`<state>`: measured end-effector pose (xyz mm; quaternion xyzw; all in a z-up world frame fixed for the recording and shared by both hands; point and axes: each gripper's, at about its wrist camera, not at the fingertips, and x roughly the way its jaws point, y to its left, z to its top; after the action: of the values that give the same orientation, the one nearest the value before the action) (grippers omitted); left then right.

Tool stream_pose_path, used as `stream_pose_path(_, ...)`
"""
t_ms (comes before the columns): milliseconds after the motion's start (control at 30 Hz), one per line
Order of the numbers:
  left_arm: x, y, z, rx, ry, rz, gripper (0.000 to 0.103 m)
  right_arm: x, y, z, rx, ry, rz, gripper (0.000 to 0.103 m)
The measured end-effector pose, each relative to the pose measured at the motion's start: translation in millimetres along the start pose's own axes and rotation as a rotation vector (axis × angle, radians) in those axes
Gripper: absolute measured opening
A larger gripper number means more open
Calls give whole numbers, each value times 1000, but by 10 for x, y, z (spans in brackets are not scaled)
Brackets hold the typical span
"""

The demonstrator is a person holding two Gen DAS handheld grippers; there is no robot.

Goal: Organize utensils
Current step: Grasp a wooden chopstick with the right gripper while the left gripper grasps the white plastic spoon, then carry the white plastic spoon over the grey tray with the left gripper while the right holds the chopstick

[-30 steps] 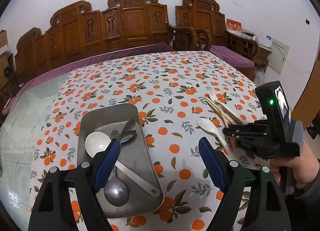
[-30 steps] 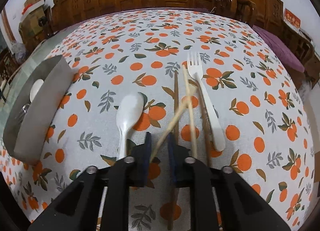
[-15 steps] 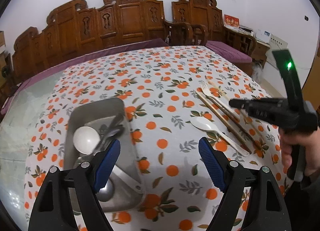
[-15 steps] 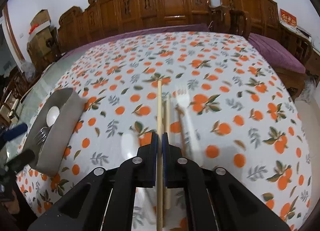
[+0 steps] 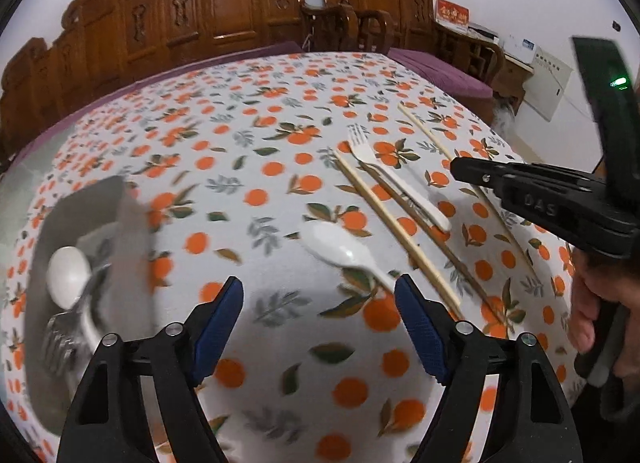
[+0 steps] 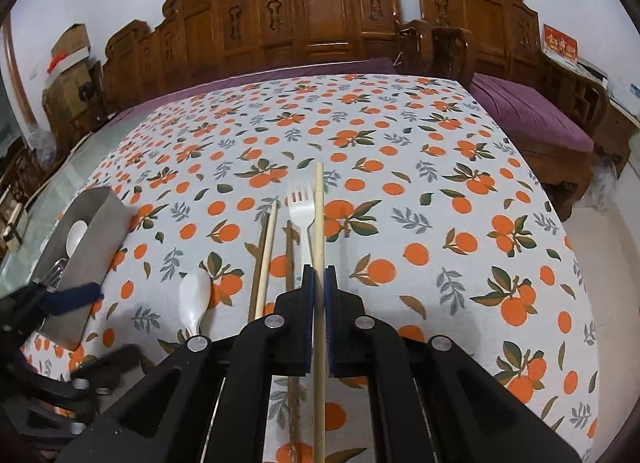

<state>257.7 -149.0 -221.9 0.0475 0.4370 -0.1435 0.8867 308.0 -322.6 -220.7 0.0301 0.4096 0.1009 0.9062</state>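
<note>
An orange-print tablecloth [image 6: 420, 191] is backed by carved wooden chairs [image 6: 320, 11]. The right gripper [image 6: 319, 275] is clamped on a chopstick [image 6: 319, 223]; the left gripper [image 5: 320, 303], jaws apart and just closing a little, holds nothing.

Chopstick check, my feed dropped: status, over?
Right gripper shut on pale chopstick, lifted. Left gripper open, just narrowing, empty, by white spoon. Nothing blocking.
</note>
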Motion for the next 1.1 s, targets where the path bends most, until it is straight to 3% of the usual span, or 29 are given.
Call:
stream_pose_path(233, 323, -171, 96, -31, 65, -24, 63, 7, -100, 19, 38, -1, 21, 6)
stream_pose_path(367, 428, -247, 101, 10, 75, 46, 54, 10, -50, 22, 28, 0, 30, 6)
stream_pose_path(433, 442, -214, 91, 9, 83, 39, 51, 21, -27, 20, 25, 5, 35, 6)
stream_pose_path(500, 438, -161, 76, 5, 91, 44, 38, 19, -5, 22, 25, 5, 43, 6)
stream_pose_path(633, 402, -62, 58, -3, 97, 38, 24, 17, 69, 28, 14, 6, 59, 6)
stream_pose_path(700, 381, -3, 44, -11, 102, 31, 8, 34, 111, 26, 2, 11, 62, 6)
stream_pose_path(1100, -27, 287, 50, 3, 46, 34, 7, 41, 492, 35, -66, 17, 105, 6)
